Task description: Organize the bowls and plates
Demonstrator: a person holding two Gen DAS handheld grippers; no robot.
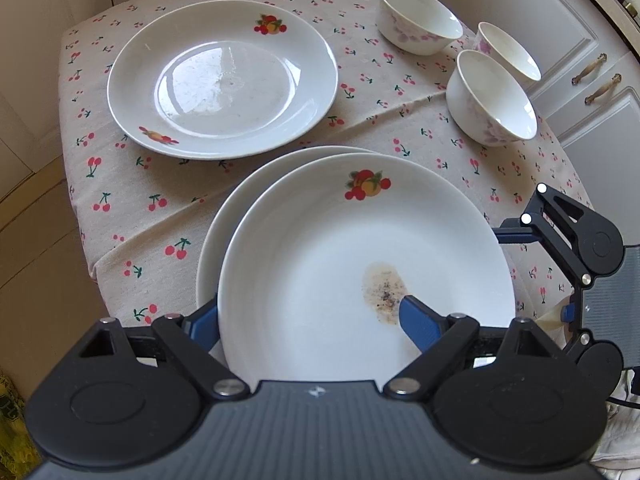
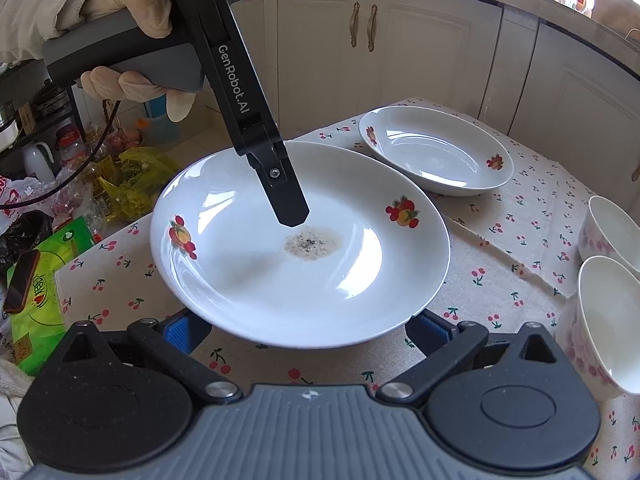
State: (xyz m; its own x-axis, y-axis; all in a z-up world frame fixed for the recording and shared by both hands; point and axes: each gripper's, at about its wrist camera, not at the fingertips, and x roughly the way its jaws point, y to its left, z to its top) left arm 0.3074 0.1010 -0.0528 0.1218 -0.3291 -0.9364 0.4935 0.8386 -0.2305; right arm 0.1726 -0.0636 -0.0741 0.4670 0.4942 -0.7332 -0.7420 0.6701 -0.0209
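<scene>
ok so the left gripper point(image 1: 310, 312) is about half open and looks clamped across the near rim of the stained plate point(image 1: 360, 240): one finger on the inside by the brown stain, the other outside the rim. That plate sits over a second plate point(image 1: 224, 220) at the table's point(image 1: 160, 208) near edge. The right gripper point(image 2: 308, 328) is spread wide with nothing in it, its tips hidden under the stained plate's rim. Further back on the left is a third plate point(image 1: 222, 80), and three bowls point(image 1: 490, 98) sit along the right edge up to the far corner.
</scene>
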